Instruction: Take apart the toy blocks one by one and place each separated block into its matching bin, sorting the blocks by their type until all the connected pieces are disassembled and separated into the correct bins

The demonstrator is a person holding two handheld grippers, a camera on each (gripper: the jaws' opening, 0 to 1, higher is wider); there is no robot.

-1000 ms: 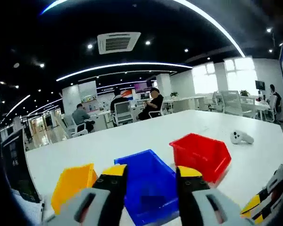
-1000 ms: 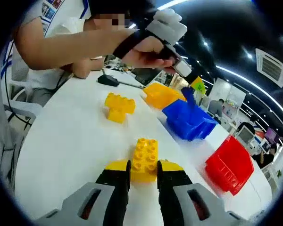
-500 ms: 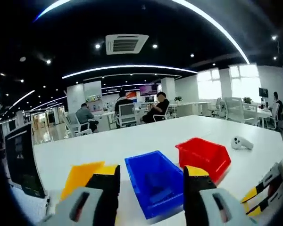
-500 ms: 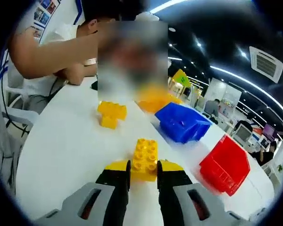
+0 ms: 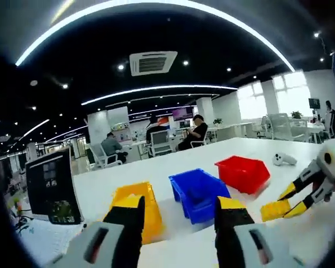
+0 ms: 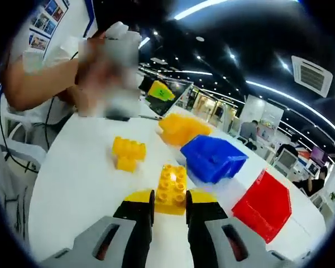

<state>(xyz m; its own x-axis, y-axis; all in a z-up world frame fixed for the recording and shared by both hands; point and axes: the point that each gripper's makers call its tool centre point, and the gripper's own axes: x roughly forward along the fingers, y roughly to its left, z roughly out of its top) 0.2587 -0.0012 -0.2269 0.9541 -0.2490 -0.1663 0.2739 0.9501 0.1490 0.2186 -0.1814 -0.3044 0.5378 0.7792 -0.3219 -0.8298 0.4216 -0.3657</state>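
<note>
Between my right gripper's [image 6: 169, 207] jaws I am holding a yellow block [image 6: 171, 188], the jaws closed on its lower end while its studded face is pointing up and away from me. Just beyond it, on the white table [image 6: 72, 184], a second yellow block piece [image 6: 128, 153] is lying free, looking like two bricks joined in a T, though I cannot tell for sure. Farther on, the three bins are standing in a row: the yellow bin [image 6: 180, 128] farthest along, the blue bin [image 6: 212, 158] in the middle, the red bin [image 6: 264, 205] off to the right.

In the left gripper view, my left gripper [image 5: 177, 223] is hovering with its jaws apart and nothing between them, looking toward the same yellow bin [image 5: 139, 209], blue bin [image 5: 197, 192] and red bin [image 5: 243, 173]; the right gripper [image 5: 301, 187] is showing at the right edge with the yellow block [image 5: 274, 210].

As I judge it, the step in hand is carrying this block to the yellow bin. To do it well, I am keeping the grip firm, planning to pass above the blue bin's rim without clipping it, and to release only once the block is hanging squarely over the yellow bin's opening.
</note>
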